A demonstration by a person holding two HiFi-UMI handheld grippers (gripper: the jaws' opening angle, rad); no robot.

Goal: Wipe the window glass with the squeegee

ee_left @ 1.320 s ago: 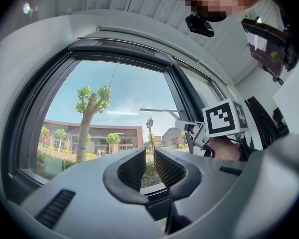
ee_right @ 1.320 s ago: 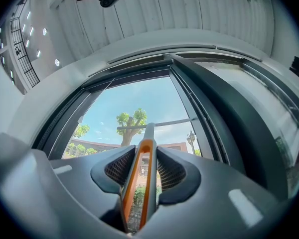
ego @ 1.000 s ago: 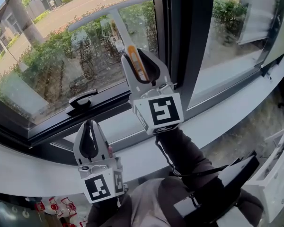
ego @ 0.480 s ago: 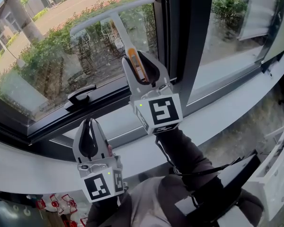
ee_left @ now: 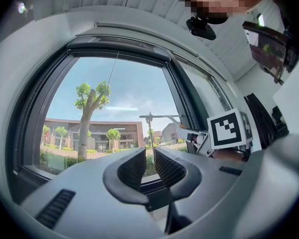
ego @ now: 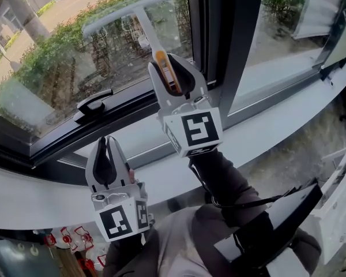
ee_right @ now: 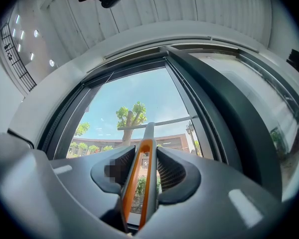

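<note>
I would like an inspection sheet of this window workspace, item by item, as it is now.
Surface: white sill below the window glass.
Job's things: squeegee, blade at the glass, high on the pane.
Clutter: small red-and-white items at lower left, too small to identify.
Grippers: right gripper shut on the squeegee handle; left gripper jaws together, nothing held, low by the sill.
Cables: thin black cable along the right sleeve.
Surroundings: black window handle; tree and building outside.
</note>
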